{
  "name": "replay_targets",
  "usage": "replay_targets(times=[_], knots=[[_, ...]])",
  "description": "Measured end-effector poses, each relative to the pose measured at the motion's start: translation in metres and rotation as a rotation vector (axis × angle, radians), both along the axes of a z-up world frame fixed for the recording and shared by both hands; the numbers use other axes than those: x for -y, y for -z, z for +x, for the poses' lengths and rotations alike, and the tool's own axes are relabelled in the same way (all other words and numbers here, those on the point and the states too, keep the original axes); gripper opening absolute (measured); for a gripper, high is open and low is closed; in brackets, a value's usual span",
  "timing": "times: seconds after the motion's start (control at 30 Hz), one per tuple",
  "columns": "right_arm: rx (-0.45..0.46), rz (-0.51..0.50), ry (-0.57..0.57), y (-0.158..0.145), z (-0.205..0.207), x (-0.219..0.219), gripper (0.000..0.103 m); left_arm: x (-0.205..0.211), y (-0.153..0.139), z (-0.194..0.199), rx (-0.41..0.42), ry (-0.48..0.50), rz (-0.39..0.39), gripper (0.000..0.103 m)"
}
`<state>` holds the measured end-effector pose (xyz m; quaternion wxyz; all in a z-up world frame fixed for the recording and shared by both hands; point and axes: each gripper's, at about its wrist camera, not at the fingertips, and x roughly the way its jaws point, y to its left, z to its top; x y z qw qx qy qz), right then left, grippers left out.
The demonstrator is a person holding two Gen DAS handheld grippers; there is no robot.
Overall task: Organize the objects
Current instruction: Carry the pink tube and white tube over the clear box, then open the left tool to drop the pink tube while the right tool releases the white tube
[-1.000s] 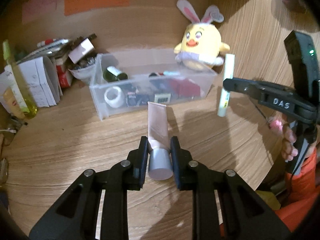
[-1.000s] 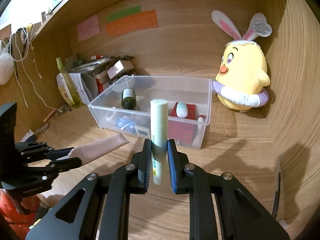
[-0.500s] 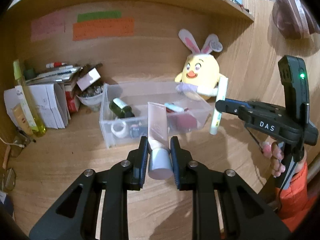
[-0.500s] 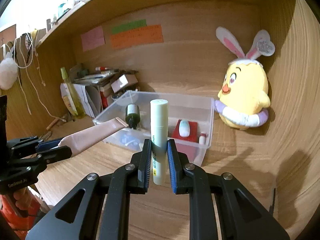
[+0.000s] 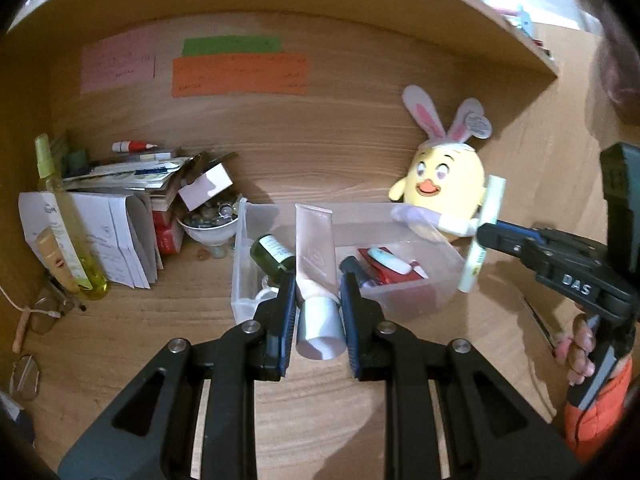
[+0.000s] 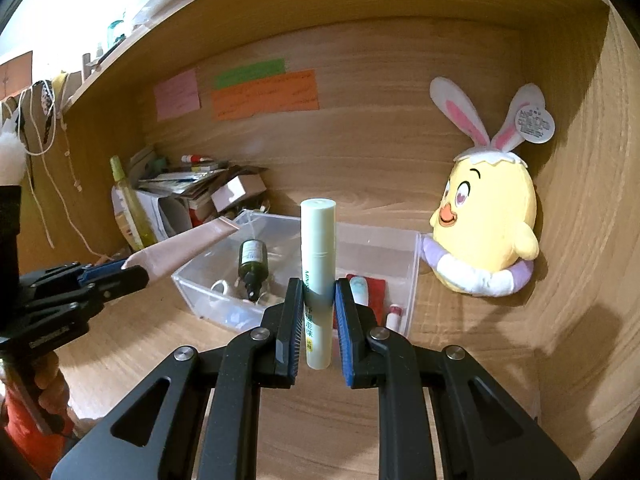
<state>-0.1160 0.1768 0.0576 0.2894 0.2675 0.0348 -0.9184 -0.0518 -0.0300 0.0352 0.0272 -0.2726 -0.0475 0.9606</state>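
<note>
Pink and soft, the tube (image 5: pixel 315 240) sits pinched between the fingers of the left gripper (image 5: pixel 319 300), low in the middle of the left wrist picture. Its silver cap (image 5: pixel 321 334) points back at the camera, and its flat end reaches up over the clear box (image 5: pixel 416 300). The right gripper (image 6: pixel 316 320) squeezes a pale green stick (image 6: pixel 318 276) that stands straight up in the lower middle of the right wrist picture, in front of the same box.

Inside the box lie a dark green bottle (image 6: pixel 252 260), a red packet (image 5: pixel 394 270) with a little white thing on top, and a white roll (image 6: pixel 221 289). A yellow chick toy (image 6: pixel 486 232) with bunny ears sits just beside the box, at the right. A hand (image 5: pixel 578 352) at the right edge of the left wrist picture grips the right gripper's handle.
</note>
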Motion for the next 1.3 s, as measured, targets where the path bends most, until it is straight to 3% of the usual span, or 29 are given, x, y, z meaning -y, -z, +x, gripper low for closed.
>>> replay_targets(times=[0.33, 0.63, 0.9, 1.3], knots=[[-0.023, 0.014, 0.024, -0.007, -0.026, 0.004, 0.014, -0.006, -0.002, -0.036, 0.014, 0.009, -0.017, 0.022], [-0.019, 0.084, 0.050, 0.002, -0.058, 0.016, 0.014, -0.006, 0.010, -0.072, 0.106, 0.090, 0.049, 0.022], [0.019, 0.142, 0.055, 0.024, -0.077, 0.026, 0.014, -0.021, 0.022, -0.090, 0.155, 0.141, -0.003, 0.022], [0.061, 0.236, -0.002, 0.051, -0.084, 0.057, 0.015, -0.008, 0.038, -0.110, 0.204, 0.085, -0.004, 0.022]])
